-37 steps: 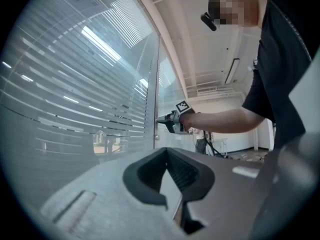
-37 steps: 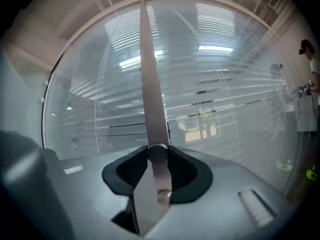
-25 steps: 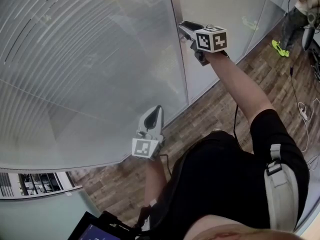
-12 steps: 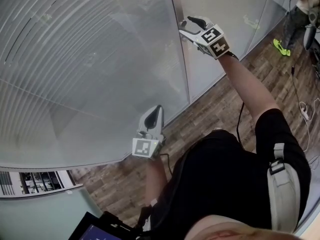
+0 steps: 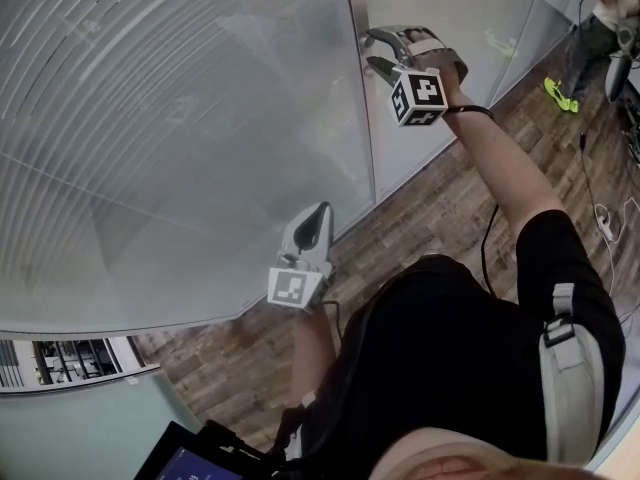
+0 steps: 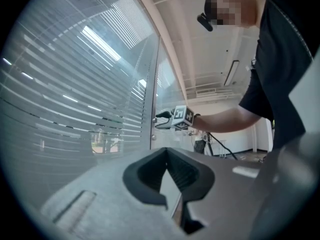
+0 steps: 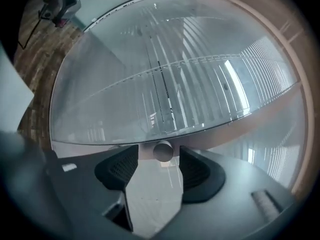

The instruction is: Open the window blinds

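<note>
Slatted blinds [image 5: 180, 118] hang behind the glass wall, and they also fill the left gripper view [image 6: 75, 99] and the right gripper view [image 7: 175, 94]. A small round knob [image 7: 162, 151] sits on the metal frame [image 5: 362, 118] between two panes. My right gripper [image 5: 377, 51] is raised to that knob, and its jaws are opening. The knob stands between the pads [image 7: 197, 171] with gaps on both sides. My left gripper [image 5: 312, 226] is lower, pointing at the glass, shut and holding nothing. The left gripper view shows the right gripper [image 6: 162, 120] at the frame.
A wood floor [image 5: 440, 208] runs along the foot of the glass wall. A person in bright green shoes [image 5: 560, 96] stands at the far right, near cables [image 5: 605, 218] on the floor. A dark screen [image 5: 185, 458] is at the bottom edge.
The right gripper rolled about its own axis at the knob, and its jaws went from shut on the knob to spread apart. The left gripper stayed put.
</note>
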The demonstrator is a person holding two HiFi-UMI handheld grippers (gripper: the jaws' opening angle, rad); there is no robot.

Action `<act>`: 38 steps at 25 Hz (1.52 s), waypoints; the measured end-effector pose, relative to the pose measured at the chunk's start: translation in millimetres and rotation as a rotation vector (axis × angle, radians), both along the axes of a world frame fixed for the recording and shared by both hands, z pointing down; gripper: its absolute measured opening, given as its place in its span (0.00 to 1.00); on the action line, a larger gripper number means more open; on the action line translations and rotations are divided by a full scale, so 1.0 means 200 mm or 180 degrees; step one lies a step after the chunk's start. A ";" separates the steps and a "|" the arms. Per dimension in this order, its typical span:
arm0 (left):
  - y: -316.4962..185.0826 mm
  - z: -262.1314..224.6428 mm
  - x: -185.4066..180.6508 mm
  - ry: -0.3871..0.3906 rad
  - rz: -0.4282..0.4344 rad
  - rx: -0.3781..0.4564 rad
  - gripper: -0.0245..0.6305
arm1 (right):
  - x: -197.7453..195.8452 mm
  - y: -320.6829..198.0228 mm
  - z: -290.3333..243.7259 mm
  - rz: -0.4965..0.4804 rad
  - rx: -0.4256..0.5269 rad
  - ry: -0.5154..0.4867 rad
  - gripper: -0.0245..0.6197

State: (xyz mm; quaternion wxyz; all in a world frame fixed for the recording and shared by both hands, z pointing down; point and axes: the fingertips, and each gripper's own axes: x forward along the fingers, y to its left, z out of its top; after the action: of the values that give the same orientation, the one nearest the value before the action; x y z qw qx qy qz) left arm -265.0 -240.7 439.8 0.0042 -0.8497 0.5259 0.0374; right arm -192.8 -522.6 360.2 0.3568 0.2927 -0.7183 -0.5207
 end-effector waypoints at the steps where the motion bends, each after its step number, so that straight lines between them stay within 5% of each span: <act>1: 0.00 0.00 0.01 0.0007 0.0004 -0.0002 0.04 | 0.00 -0.01 0.00 0.0002 0.0015 0.0026 0.43; 6: 0.00 0.03 -0.02 0.0059 -0.0044 -0.0008 0.04 | -0.01 -0.03 -0.02 -0.0013 0.0139 0.0098 0.39; 8: 0.01 0.03 -0.03 0.0071 -0.0078 -0.0029 0.04 | -0.02 -0.03 -0.02 -0.0028 0.0183 0.0124 0.24; 19: 0.01 0.04 -0.06 0.0037 -0.0071 -0.0003 0.04 | -0.02 -0.04 -0.04 0.0017 0.0020 -0.0137 0.24; 24: 0.02 0.05 -0.03 0.0120 -0.0049 -0.0054 0.04 | -0.01 -0.03 -0.04 0.0086 -0.0354 -0.0529 0.23; 38: -0.03 0.07 0.02 0.0066 0.0127 -0.0087 0.04 | 0.01 -0.08 -0.05 0.0335 -0.1837 -0.2343 0.23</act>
State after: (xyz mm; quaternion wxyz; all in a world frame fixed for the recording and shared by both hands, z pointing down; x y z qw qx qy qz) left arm -261.3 -245.9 453.9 -0.0137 -0.8596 0.5093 0.0391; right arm -189.8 -538.7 350.4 0.1711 0.3826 -0.8967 -0.1425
